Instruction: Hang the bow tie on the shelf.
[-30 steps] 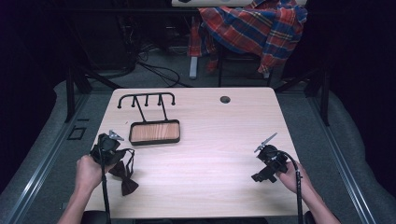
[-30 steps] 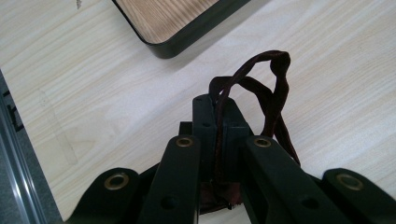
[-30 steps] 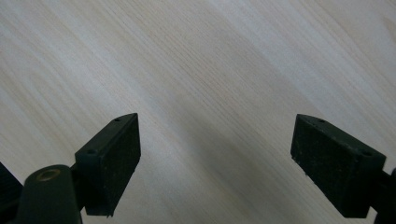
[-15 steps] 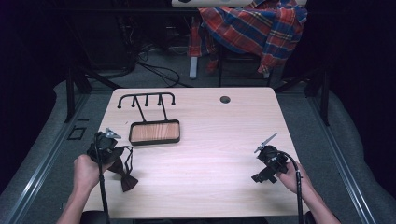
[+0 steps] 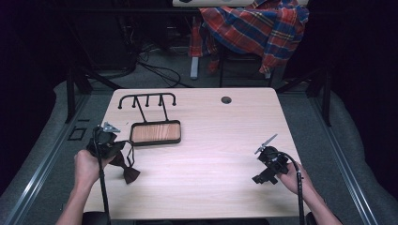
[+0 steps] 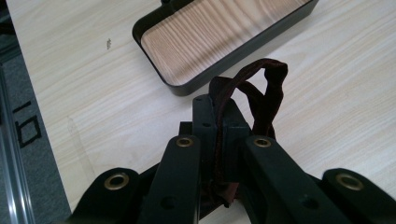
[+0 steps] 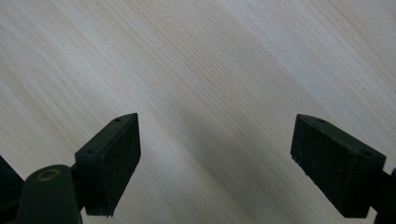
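A dark red bow tie (image 5: 126,169) hangs below my left gripper (image 5: 117,147) at the table's left edge. That gripper is shut on the bow tie's strap (image 6: 268,88), which loops up out of the closed jaws of the left gripper (image 6: 218,109). Just ahead of it lies a black tray with a wooden bottom (image 5: 156,142), whose near corner (image 6: 187,88) appears in the left gripper view. My right gripper (image 5: 262,178) is low over the table's right front. In its own view the right gripper (image 7: 215,154) stands open above bare wood with nothing between the jaws.
A black bar with several hooks (image 5: 147,97) lies behind the tray, joined to it by two rods. A round hole (image 5: 226,100) sits near the table's far edge. A plaid cloth (image 5: 256,26) drapes a chair beyond the table, with cables on the floor.
My left gripper has shifted slightly toward the tray, and the hanging bow tie has come along with it. The right gripper has not moved.
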Demonstrator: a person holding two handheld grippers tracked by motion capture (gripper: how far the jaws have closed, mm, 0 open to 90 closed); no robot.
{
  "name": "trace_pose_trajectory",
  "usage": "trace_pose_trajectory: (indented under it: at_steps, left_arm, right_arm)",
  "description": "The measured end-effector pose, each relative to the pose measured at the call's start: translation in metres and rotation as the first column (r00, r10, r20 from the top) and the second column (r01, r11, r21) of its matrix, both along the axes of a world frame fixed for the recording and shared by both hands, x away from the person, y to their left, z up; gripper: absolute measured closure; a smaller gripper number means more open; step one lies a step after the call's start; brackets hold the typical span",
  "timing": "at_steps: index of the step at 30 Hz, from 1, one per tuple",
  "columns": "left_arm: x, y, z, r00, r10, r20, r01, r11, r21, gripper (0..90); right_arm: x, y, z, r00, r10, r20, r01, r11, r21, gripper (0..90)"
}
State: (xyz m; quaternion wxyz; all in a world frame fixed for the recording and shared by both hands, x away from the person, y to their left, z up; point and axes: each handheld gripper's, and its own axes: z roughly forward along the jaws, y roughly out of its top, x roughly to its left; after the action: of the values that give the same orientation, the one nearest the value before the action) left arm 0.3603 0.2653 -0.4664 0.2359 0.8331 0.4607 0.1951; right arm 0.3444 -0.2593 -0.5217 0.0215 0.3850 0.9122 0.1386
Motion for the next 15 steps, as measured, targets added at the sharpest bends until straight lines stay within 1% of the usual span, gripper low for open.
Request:
trace_pose_trajectory:
  at_steps: [4,5,7,8,11,13,14,15]
  left_arm:
    - [0.0006,0.0013,0.0027,0.9997,0.011,0.020,-0.011,0.9999,-0.013,87.6]
    - [0.0008,0.0020,0.0036,0.9999,0.004,0.011,-0.004,0.9998,-0.018,87.6]
    - [0.0007,0.0023,0.0042,0.9999,0.005,0.014,-0.004,0.9998,-0.019,87.6]
    - [0.0003,0.0019,0.0042,0.9996,0.014,0.026,-0.014,0.9998,-0.015,87.6]
    - [0.0008,0.0035,0.0073,0.9996,0.010,0.026,-0.010,0.9997,-0.023,87.6]
    - [0.0018,0.0039,0.0085,0.9989,0.021,0.042,-0.020,0.9995,-0.025,87.6]
    - [0.0030,0.0049,0.0098,0.9991,0.019,0.038,-0.018,0.9995,-0.026,87.6]
    - [0.0039,0.0048,0.0100,0.9986,0.027,0.045,-0.026,0.9994,-0.023,87.6]
  right_arm:
    - [0.0001,-0.0012,-0.0003,0.9999,-0.008,-0.007,0.008,1.0000,0.004,15.9]
    - [-0.0001,-0.0014,-0.0009,0.9999,-0.014,-0.006,0.015,0.9998,0.013,15.9]
    - [-0.0002,-0.0018,-0.0010,0.9999,-0.014,-0.003,0.014,0.9998,0.016,15.9]
    - [-0.0003,-0.0019,-0.0012,0.9999,-0.011,-0.001,0.011,0.9998,0.016,15.8]
    - [-0.0001,-0.0016,-0.0001,1.0000,-0.004,0.001,0.004,1.0000,0.000,15.9]
    - [-0.0004,-0.0013,-0.0002,0.9999,-0.009,0.005,0.009,0.9999,0.013,15.6]
    - [-0.0003,-0.0013,-0.0006,1.0000,-0.010,-0.001,0.010,0.9999,0.014,15.7]
    - [-0.0001,-0.0013,-0.0008,1.0000,-0.004,0.000,0.004,1.0000,0.001,16.0]
